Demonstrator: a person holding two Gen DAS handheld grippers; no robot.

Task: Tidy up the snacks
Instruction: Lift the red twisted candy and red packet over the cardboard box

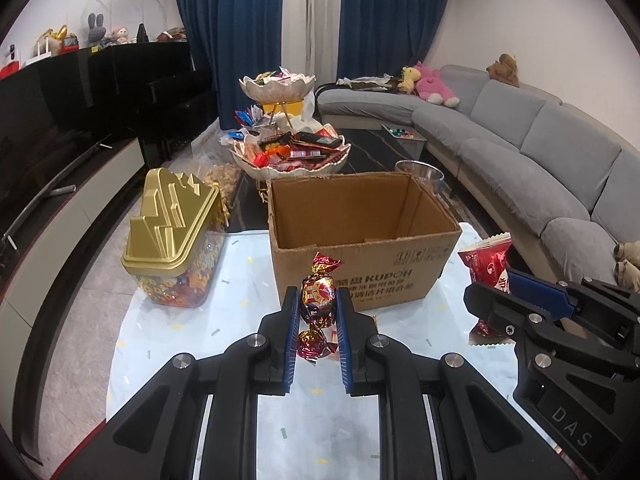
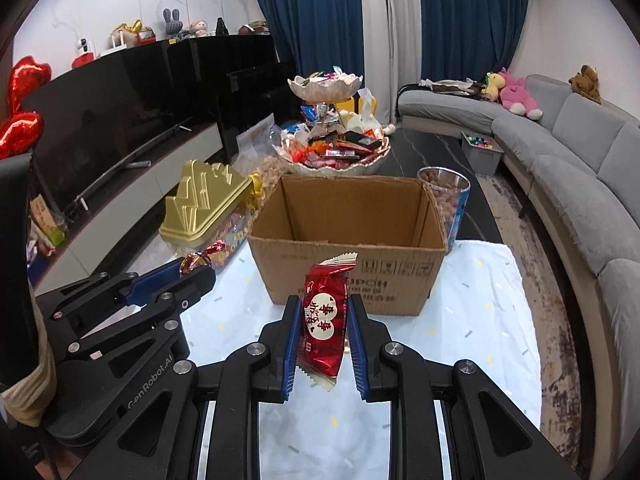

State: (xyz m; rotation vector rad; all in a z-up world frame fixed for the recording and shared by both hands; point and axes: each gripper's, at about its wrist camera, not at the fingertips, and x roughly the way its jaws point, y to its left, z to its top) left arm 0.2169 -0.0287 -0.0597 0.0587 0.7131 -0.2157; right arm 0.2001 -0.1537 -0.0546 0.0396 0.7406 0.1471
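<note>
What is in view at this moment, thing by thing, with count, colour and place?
cardboard box: one, brown, open, middle of the table.
table cover: one, pale blue with flecks, under the box.
gold-lidded jar: one, clear with colourful sweets inside, left of the box.
tiered snack dish: one, white, two levels heaped with wrapped snacks, behind the box.
nut tub: one, clear, by the box's far right corner.
sofa: one, grey, curved, right side, with soft toys on it.
television: one, black, left side.
curtains: dark blue, back wall.
wrapped candy: one, red and gold, gripped in the left tool.
snack packet: one, red, gripped in the right tool.
</note>
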